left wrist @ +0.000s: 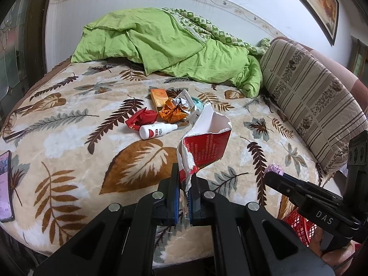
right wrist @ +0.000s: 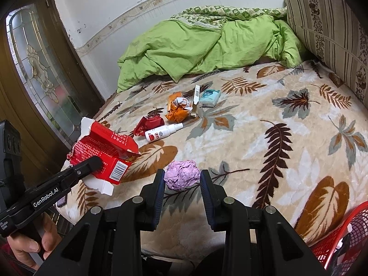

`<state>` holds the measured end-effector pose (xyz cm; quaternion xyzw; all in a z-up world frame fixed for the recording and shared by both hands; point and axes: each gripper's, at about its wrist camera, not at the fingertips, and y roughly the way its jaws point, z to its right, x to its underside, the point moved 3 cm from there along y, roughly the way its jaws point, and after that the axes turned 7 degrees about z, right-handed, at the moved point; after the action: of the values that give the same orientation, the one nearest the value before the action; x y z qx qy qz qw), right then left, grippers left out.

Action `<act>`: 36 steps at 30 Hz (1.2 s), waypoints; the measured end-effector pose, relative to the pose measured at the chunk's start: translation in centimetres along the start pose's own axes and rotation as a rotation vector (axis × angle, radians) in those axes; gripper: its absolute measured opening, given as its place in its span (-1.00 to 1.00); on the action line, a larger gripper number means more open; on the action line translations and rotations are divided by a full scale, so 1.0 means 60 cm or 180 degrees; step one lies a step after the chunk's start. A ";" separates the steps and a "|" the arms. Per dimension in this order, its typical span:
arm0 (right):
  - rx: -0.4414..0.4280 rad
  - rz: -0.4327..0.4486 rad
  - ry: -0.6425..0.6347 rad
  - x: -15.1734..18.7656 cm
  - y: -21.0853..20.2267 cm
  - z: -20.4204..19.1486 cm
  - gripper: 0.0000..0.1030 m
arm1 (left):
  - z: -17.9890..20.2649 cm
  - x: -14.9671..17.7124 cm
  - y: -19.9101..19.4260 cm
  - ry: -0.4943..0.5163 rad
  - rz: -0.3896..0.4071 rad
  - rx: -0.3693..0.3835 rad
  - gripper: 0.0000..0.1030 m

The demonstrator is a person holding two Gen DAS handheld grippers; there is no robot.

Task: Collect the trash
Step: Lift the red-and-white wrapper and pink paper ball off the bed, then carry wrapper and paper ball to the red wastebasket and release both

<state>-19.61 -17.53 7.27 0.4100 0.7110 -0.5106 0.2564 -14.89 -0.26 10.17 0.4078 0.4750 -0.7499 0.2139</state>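
Already two pieces lifted: left gripper (left wrist: pixel 184 184) clamped on torn red carton (left wrist: pixel 204 147), right gripper (right wrist: pixel 182 180) pinching crumpled purple paper (right wrist: pixel 182 174), wrappers (right wrist: pixel 177 110) ahead uncollected, red basket (right wrist: pixel 340 234) beside right tool.

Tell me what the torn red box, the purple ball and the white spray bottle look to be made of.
Torn red box: printed cardboard, glossy red outside, matte white inside; its ragged torn edges show white fibre.
Purple ball: crumpled paper, possibly thin wrapper; sharp matte creases.
White spray bottle: probably plastic, smooth with a slight sheen and a printed label.
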 end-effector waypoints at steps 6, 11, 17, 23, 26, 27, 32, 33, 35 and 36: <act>0.0002 -0.0013 0.0025 0.001 0.002 0.004 -0.37 | 0.003 0.003 0.001 0.0001 -0.0010 0.0010 -0.90; 0.0009 -0.0017 0.0056 0.001 0.002 0.006 -0.37 | 0.009 0.007 0.006 0.0006 -0.0032 0.0035 -0.90; 0.0037 0.0018 0.0107 -0.006 -0.004 0.015 -0.37 | 0.022 0.004 0.011 0.0022 -0.0084 0.0121 -0.90; 0.0091 0.0101 0.0177 -0.017 -0.028 0.035 -0.37 | 0.059 0.001 0.015 0.0143 -0.0113 0.0265 -0.90; 0.0159 0.0155 0.0237 -0.020 -0.050 0.055 -0.37 | 0.088 0.002 0.019 0.0245 -0.0148 0.0386 -0.90; 0.0197 0.0174 0.0279 -0.020 -0.061 0.066 -0.37 | 0.097 0.002 0.022 0.0277 -0.0160 0.0426 -0.90; 0.0442 0.0248 0.0444 -0.013 -0.115 0.129 -0.37 | 0.170 0.011 0.040 0.0510 -0.0279 0.0714 -0.90; 0.0509 0.0260 0.0485 -0.009 -0.128 0.143 -0.37 | 0.183 0.013 0.043 0.0550 -0.0304 0.0766 -0.90; 0.0631 0.0280 0.0569 -0.001 -0.153 0.170 -0.37 | 0.215 0.019 0.052 0.0631 -0.0381 0.0898 -0.90; 0.0715 0.0292 0.0626 0.005 -0.171 0.189 -0.37 | 0.238 0.024 0.058 0.0676 -0.0433 0.0990 -0.90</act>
<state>-29.03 -29.52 8.41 0.5162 0.6515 -0.5321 0.1611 -19.10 -14.43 10.24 0.4796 0.3997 -0.7798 0.0458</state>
